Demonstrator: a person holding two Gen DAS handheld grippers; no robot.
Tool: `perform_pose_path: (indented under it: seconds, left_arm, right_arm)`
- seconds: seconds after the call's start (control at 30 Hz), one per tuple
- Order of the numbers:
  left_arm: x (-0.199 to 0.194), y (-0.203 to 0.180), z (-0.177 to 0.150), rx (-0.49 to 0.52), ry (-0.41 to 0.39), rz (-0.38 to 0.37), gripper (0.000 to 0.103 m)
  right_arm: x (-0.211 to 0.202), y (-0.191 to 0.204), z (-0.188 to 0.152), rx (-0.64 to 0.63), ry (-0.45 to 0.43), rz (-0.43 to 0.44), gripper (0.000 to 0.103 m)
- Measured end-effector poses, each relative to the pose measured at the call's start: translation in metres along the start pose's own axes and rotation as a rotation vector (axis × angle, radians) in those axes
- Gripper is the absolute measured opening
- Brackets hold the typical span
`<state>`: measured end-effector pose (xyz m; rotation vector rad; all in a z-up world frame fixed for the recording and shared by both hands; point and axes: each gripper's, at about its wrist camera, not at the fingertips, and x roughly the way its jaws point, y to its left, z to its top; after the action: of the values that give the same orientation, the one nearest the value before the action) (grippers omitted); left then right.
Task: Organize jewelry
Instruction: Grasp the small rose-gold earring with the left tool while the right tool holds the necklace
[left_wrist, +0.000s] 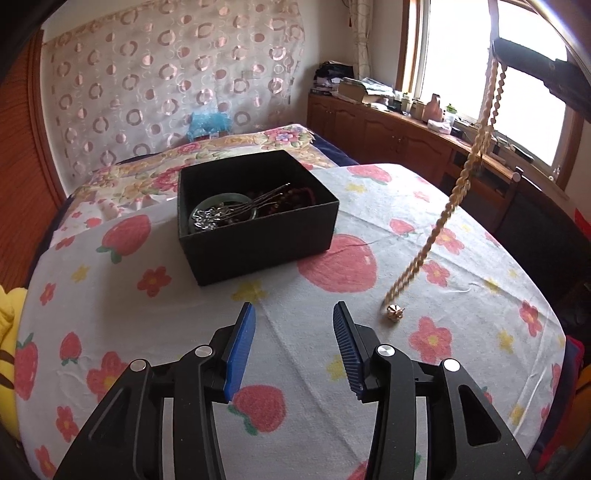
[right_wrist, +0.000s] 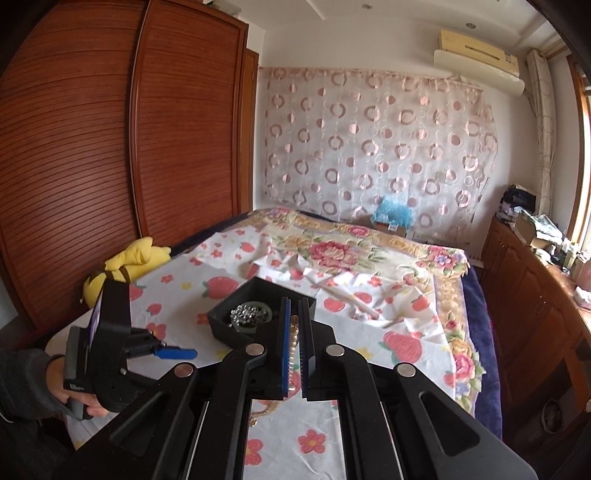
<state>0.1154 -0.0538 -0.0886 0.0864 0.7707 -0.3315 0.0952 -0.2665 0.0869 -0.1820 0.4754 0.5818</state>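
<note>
A black open box (left_wrist: 258, 218) stands on the strawberry-print cloth and holds a green bangle, silver hairpins and dark red beads. It also shows in the right wrist view (right_wrist: 236, 325). My right gripper (right_wrist: 294, 306) is shut on a golden bead necklace (right_wrist: 293, 343). In the left wrist view that necklace (left_wrist: 454, 192) hangs down from the right gripper (left_wrist: 496, 53) at the upper right, and its gold pendant (left_wrist: 393, 313) touches the cloth to the right of the box. My left gripper (left_wrist: 293, 314) is open and empty, low over the cloth in front of the box.
A strawberry-print cloth (left_wrist: 147, 306) covers the table. A bed with a floral quilt (right_wrist: 351, 254) lies behind it. A yellow plush toy (right_wrist: 125, 262) sits at the table's left. A wooden cabinet (left_wrist: 388, 129) with clutter runs under the window on the right.
</note>
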Motion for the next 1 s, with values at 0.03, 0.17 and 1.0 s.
perform_pose_path:
  seconds: [0.03,0.17,1.0]
  left_arm:
    - [0.001,-0.002,0.000,0.002,0.002,-0.004,0.042]
    - [0.004,-0.014,0.002,0.024,0.009,-0.023,0.042]
    - [0.045,-0.064,-0.002,0.160,0.100,-0.097,0.013]
  right_arm:
    - [-0.002,-0.001,0.001,0.000,-0.004,-0.006,0.005]
    - [-0.006,-0.011,0.002,0.008,-0.010,-0.041,0.005]
    - [0.018,-0.043,-0.027,0.068,0.058,-0.103,0.005]
